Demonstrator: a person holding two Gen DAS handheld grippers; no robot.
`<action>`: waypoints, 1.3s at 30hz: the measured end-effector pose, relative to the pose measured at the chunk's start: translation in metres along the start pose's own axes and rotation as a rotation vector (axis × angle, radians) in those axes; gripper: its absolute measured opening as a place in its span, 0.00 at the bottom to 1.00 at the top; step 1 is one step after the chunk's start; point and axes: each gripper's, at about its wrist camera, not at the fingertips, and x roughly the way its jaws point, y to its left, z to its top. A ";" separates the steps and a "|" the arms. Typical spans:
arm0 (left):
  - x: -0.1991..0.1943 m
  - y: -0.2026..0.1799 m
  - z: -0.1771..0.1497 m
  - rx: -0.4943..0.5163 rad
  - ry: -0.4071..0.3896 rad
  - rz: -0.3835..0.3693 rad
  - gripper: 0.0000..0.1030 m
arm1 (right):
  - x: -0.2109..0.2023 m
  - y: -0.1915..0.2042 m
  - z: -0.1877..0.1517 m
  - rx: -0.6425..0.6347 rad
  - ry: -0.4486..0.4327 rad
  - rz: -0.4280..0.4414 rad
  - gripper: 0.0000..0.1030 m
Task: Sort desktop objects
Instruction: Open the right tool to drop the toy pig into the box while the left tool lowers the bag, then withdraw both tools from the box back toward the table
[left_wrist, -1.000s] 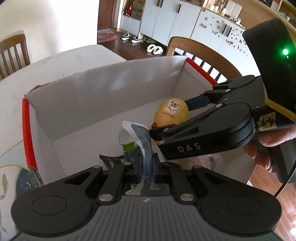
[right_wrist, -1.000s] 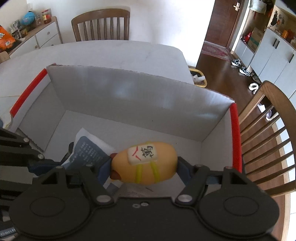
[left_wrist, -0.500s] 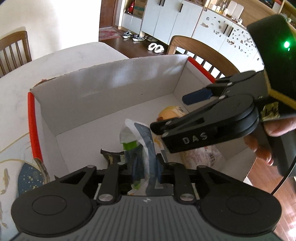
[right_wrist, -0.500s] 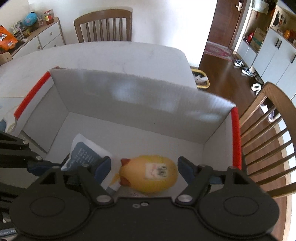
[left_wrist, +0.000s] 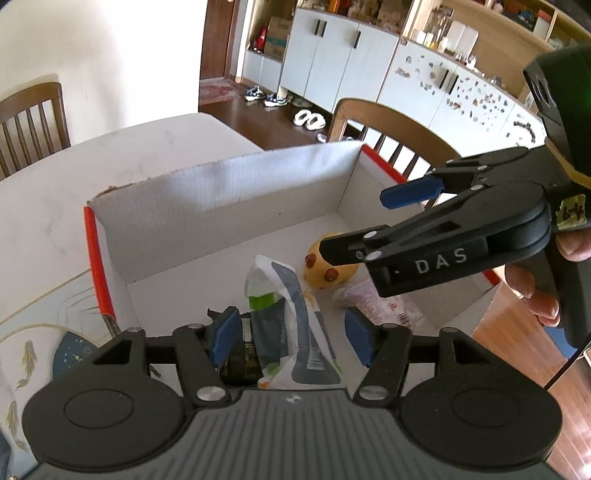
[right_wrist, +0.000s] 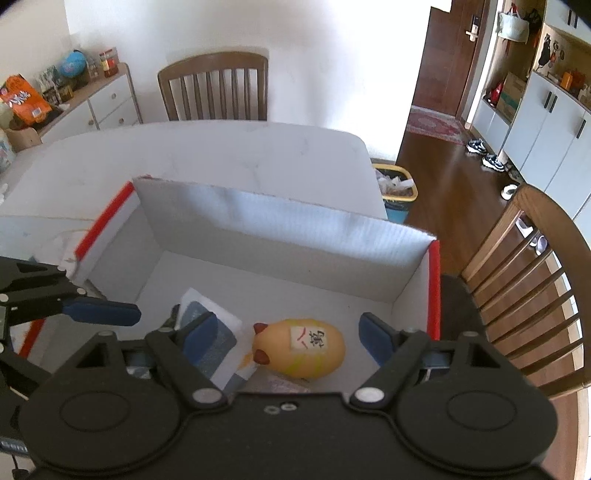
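A white cardboard box (left_wrist: 207, 206) with red edges stands on the table; it also shows in the right wrist view (right_wrist: 280, 240). A yellow egg-shaped toy (right_wrist: 304, 352) lies on the box floor, seen from the left wrist too (left_wrist: 327, 271). Beside it lies a white-and-blue packet (left_wrist: 295, 325), seen in the right wrist view (right_wrist: 212, 332) as well. My left gripper (left_wrist: 291, 336) is open above the packet. My right gripper (right_wrist: 286, 336) is open above the toy; it also shows in the left wrist view (left_wrist: 373, 225).
A pinkish wrapped packet (left_wrist: 373, 299) and a dark wrapper (left_wrist: 236, 354) also lie in the box. Wooden chairs stand at the right (right_wrist: 532, 288) and far side (right_wrist: 214, 88) of the white table (right_wrist: 221, 155). A fish-pattern mat (left_wrist: 37, 339) lies left of the box.
The right gripper opened and dropped the yellow toy into the box, then rose. The left gripper opened and released the packet, and both pulled back upward.
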 end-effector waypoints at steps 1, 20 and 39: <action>-0.004 -0.001 0.000 -0.001 -0.007 -0.002 0.60 | -0.004 0.001 0.000 0.002 -0.007 0.002 0.81; -0.085 -0.002 -0.021 0.005 -0.159 0.006 0.60 | -0.075 0.025 -0.013 -0.017 -0.139 0.038 0.83; -0.150 0.034 -0.059 0.009 -0.225 -0.019 0.71 | -0.114 0.093 -0.033 0.000 -0.234 0.012 0.86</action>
